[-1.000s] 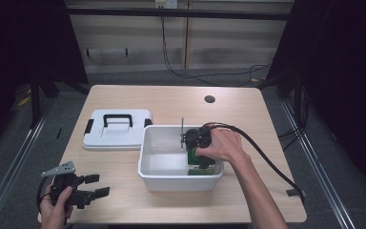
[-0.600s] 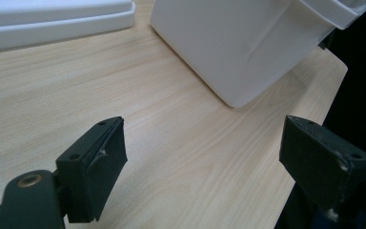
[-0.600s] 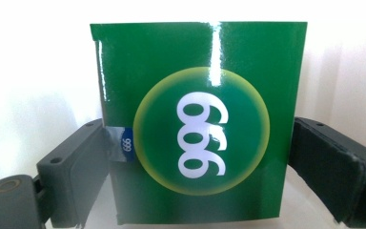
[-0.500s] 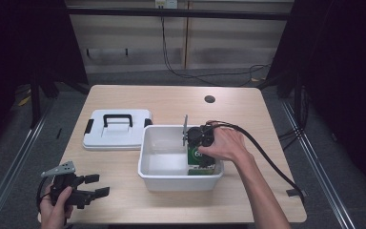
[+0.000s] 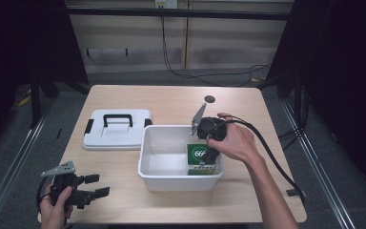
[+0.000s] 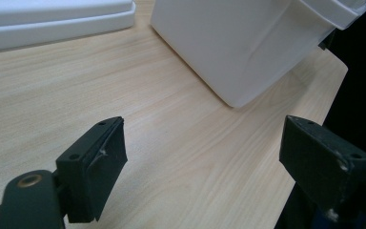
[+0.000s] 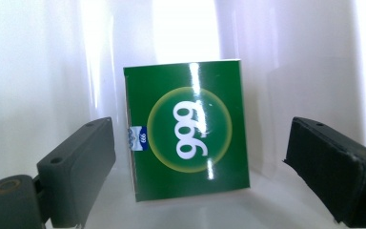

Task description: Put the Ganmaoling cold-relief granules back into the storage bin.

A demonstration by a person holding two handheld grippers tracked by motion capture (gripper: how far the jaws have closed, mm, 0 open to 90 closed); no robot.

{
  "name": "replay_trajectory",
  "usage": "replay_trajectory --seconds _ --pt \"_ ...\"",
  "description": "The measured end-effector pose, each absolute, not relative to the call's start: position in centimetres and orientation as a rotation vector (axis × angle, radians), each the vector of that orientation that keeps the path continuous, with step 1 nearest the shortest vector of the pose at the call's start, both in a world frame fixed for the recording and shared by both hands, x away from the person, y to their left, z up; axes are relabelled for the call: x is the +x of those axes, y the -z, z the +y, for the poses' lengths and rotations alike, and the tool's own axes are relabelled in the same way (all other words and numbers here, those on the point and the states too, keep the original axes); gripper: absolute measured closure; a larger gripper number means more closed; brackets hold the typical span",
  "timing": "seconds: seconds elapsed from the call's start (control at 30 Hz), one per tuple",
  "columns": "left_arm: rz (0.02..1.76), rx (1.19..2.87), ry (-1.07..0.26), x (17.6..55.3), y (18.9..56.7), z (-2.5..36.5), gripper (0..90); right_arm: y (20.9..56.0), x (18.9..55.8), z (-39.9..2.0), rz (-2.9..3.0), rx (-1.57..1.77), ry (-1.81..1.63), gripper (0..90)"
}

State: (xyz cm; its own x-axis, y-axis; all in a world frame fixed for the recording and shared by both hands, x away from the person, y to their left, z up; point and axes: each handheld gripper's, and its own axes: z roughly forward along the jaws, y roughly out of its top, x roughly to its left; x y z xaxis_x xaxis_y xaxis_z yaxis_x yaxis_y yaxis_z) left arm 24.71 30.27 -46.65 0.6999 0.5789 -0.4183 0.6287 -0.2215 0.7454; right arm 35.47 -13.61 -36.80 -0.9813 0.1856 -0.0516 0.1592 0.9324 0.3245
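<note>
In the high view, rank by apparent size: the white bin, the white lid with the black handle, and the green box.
1. White plastic bin, largest, though only slightly.
2. Flat white lid with black handle, close behind; lying farther from the camera, so the order is unsure.
3. Green box inside the bin, clearly smallest.

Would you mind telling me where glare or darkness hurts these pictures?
Right gripper view: the white bin walls wash out bright, and a glare streak crosses the green box. High view: the surroundings fall into black, the table evenly lit. Left gripper view: the right gripper's side stays sharp on wood, darkness beyond the table edge.
</note>
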Motion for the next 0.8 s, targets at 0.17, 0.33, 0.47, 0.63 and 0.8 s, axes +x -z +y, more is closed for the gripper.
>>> replay_trajectory --seconds 0.17,0.33,0.47,0.63,0.8 --pt "0.942 1.903 0.057 24.7 46.7 30.2 16.0 36.1 34.9 -14.8 2.947 0.336 -0.600 9.1" --pt "0.944 1.905 0.055 24.7 46.7 30.3 16.1 35.4 34.2 -17.3 2.855 0.395 -0.852 11.6" --pt "0.945 1.905 0.056 24.7 46.7 30.2 16.0 34.9 33.4 -18.7 2.802 0.442 -0.929 13.2" --pt "0.944 1.905 0.054 24.7 46.7 30.3 16.1 34.9 32.8 -20.0 2.753 0.470 -0.988 13.1" --pt "0.948 1.904 0.057 24.7 46.7 30.2 16.0 35.0 31.5 -21.6 2.657 0.526 -1.110 13.1"
